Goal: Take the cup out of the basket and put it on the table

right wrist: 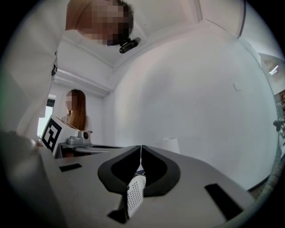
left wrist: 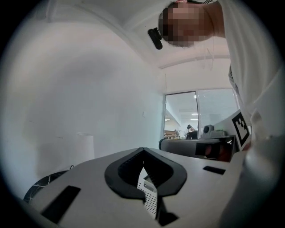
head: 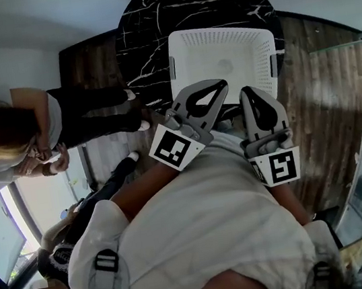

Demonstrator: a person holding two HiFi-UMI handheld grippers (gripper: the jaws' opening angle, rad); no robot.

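The cup point(head: 225, 65), seemingly the faint pale round shape, lies inside the white basket point(head: 183, 51) on the dark table point(head: 142, 31), upper centre of the head view. The left gripper point(head: 221, 84) and right gripper point(head: 249, 91) hang at lower centre, short of the basket. Both have their jaws closed on nothing, probably because the reach has not begun.

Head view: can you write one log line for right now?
left gripper: shut, empty | right gripper: shut, empty | basket: on table | cup: not made out

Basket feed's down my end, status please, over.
Left hand-held gripper and right hand-held gripper shut, empty. Cup faint inside basket, untouched. Nothing in the way.
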